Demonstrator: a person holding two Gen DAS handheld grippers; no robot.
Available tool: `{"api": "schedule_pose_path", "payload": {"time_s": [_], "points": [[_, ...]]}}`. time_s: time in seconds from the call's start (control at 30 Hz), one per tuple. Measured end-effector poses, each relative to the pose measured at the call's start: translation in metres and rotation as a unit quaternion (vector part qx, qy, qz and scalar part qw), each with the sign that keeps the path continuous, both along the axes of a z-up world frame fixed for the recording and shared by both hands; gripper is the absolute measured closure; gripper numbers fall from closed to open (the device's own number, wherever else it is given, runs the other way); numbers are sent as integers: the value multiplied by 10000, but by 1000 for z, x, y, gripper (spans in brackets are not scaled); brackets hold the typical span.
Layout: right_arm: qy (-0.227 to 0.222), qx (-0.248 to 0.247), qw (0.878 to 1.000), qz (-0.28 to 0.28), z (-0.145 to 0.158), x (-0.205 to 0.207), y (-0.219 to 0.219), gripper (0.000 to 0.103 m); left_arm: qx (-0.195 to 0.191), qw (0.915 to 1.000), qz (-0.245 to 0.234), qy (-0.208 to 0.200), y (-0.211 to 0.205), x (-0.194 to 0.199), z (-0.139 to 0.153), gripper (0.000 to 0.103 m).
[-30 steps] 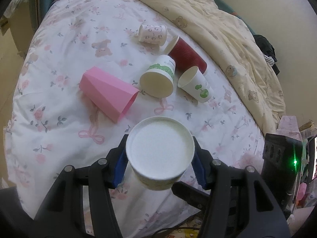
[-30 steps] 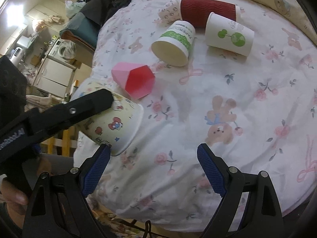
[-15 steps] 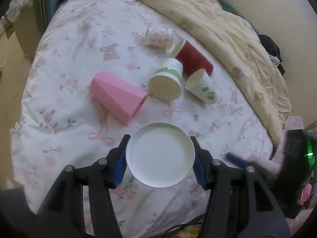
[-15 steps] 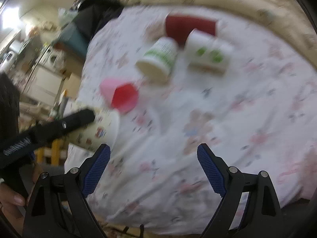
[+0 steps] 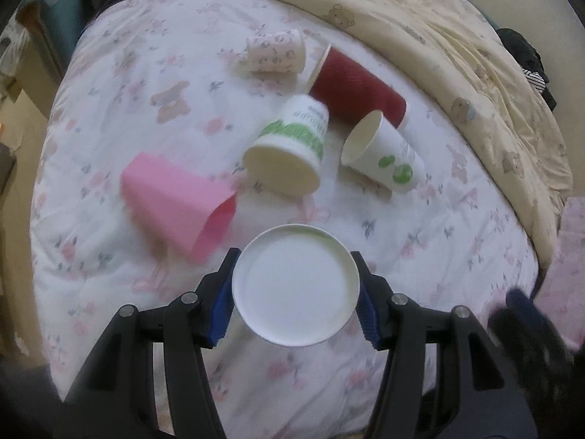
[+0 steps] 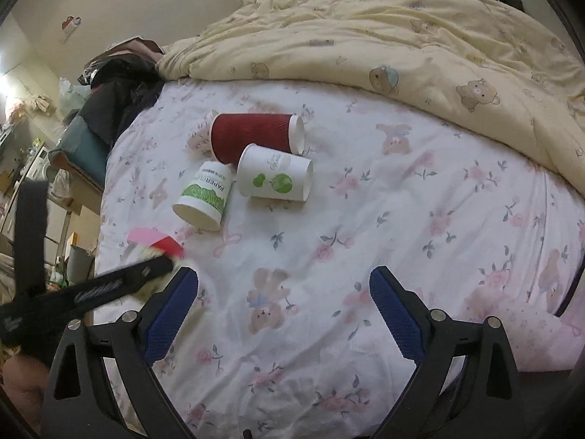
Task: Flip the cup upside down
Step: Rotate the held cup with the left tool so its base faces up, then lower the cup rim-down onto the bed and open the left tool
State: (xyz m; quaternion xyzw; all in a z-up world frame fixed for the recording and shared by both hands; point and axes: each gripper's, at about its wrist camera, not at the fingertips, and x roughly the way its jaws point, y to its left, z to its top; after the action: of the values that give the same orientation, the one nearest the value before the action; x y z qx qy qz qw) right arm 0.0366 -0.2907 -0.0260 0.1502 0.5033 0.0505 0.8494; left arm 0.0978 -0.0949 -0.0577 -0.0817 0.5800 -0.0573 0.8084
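Paper cup (image 5: 295, 285), light and easily crushed, was gripped by its sides in the left claw (image 5: 294, 298); the right claw (image 6: 283, 314) was open and held nothing.

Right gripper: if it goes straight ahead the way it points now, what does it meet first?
Probably only the floral bedsheet: the open right gripper holds nothing, and the green-print cup lies further ahead, slightly left. Depth is uncertain.

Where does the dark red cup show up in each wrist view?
Left wrist: red cup on its side, upper centre-right, behind the green-print cup.
Right wrist: red cup upper left of centre.
Shared landmark: the yellow bear quilt behind it.
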Motion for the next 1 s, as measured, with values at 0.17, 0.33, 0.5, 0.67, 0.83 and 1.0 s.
{"api": "schedule_pose_path", "payload": {"time_s": [0.17,0.33,0.5,0.67,0.83,1.0], "points": [[-34,-171,9998,14,2,0,2,6,211,9998,54,26,-17,22,-22,50],[68,-119,9999,-27,-3,1,0,6,322,9994,46,71,-24,27,-42,50],[59,-19,10000,21,-1,2,3,6,351,9994,4,33,-25,25,-52,48],[53,-30,9999,100,-1,2,8,6,605,9980,-83,-158,-26,22,-42,4],[-28,-90,9999,113,1,1,9,6,422,9986,-84,-313,-19,10,-21,0],[-170,-135,9997,67,7,-3,10,6,392,9968,-116,-683,-5,-16,11,0]]}}
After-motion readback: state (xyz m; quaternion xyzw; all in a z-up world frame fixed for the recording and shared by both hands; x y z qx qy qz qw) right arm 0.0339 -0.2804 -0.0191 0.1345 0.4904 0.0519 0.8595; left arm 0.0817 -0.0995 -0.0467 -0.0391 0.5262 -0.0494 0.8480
